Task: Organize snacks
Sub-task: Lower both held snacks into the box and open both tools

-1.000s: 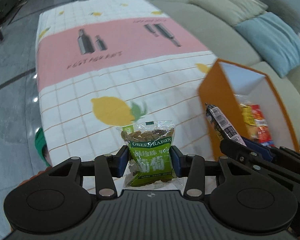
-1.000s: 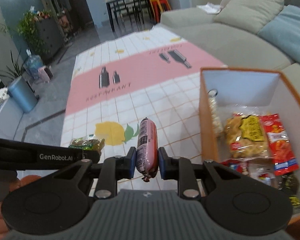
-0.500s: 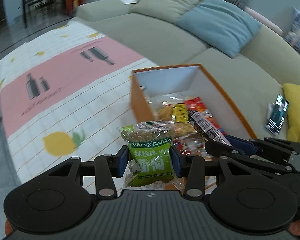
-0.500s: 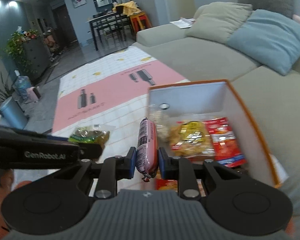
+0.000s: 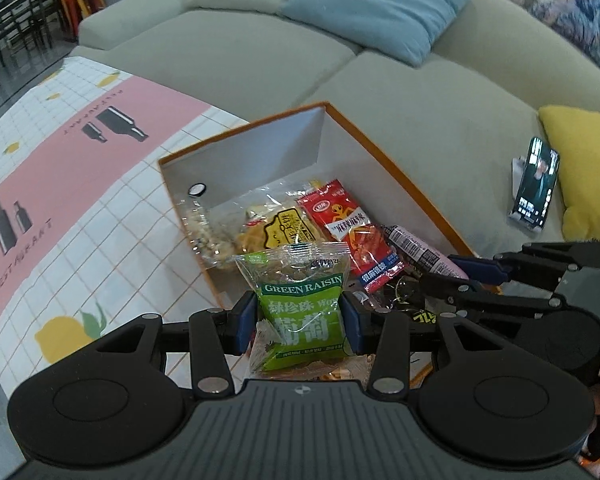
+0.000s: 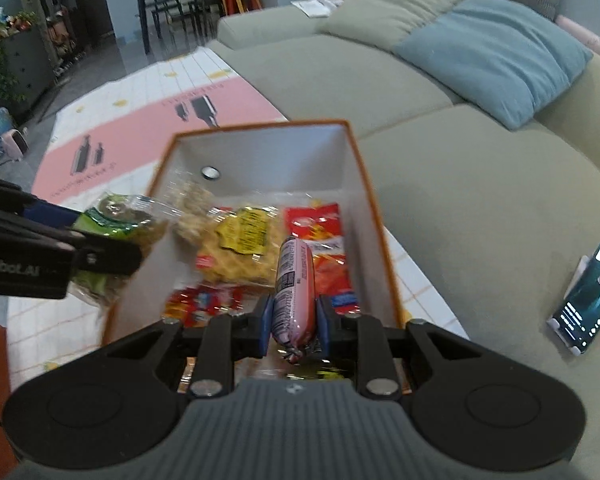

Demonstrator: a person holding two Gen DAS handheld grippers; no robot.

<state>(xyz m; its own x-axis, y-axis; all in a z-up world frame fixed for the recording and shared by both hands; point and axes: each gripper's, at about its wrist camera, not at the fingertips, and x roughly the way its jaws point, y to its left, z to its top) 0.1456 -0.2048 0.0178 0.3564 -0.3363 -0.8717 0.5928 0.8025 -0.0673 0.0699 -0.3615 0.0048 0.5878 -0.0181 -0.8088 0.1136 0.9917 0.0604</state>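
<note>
The raisin bag (image 5: 302,312) hid the box's (image 5: 384,152) near edge. The sausage (image 6: 294,292) covered part of a red packet (image 6: 320,240). Snacks under both grippers were blurred beyond telling.

Illumination is soft, even indoor light, moderately bright, with no hard shadows on the sofa (image 5: 260,52) or tablecloth (image 5: 60,168). Both views show strong fisheye curvature and dark vignetted corners. The left wrist view is sharp; print on the raisin packet (image 5: 302,312) is legible, with mild glare on its clear film. The right wrist view shows motion blur across the box (image 6: 374,216) and its contents; the sausage (image 6: 296,292) is fairly crisp. The phone screen (image 6: 592,292) glows.
</note>
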